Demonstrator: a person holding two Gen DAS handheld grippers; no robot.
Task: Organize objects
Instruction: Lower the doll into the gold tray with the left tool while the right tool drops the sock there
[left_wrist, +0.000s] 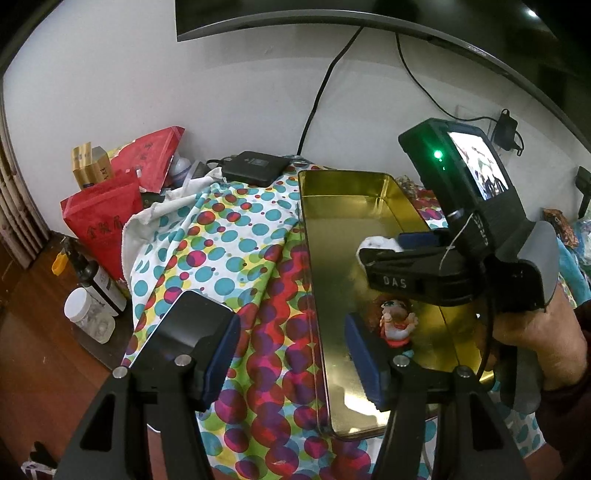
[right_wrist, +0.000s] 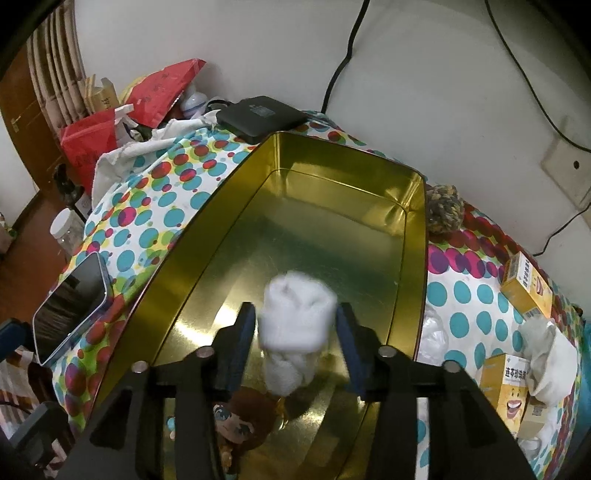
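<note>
A gold tin box (left_wrist: 332, 258) (right_wrist: 229, 206) lies open on the polka-dot cloth. A small brown-haired doll (left_wrist: 397, 319) (right_wrist: 242, 417) sits in its near end. My right gripper (right_wrist: 297, 328) (left_wrist: 380, 245) hovers over the tin with a rolled white sock (right_wrist: 297, 325) (left_wrist: 376, 243) between its fingers; the sock is blurred and small gaps show beside it. My left gripper (left_wrist: 291, 354) is open and empty over the tin's left rim. A black phone (left_wrist: 177, 328) (right_wrist: 70, 306) lies left of the tin.
A black set-top box (left_wrist: 255, 166) (right_wrist: 258, 114) sits behind the tin. Red bags (left_wrist: 103, 218), bottles and a jar (left_wrist: 88, 317) stand at the left. Yellow boxes (right_wrist: 526, 284), a white sock (right_wrist: 546, 354) and a knitted ball (right_wrist: 443, 210) lie right of the tin.
</note>
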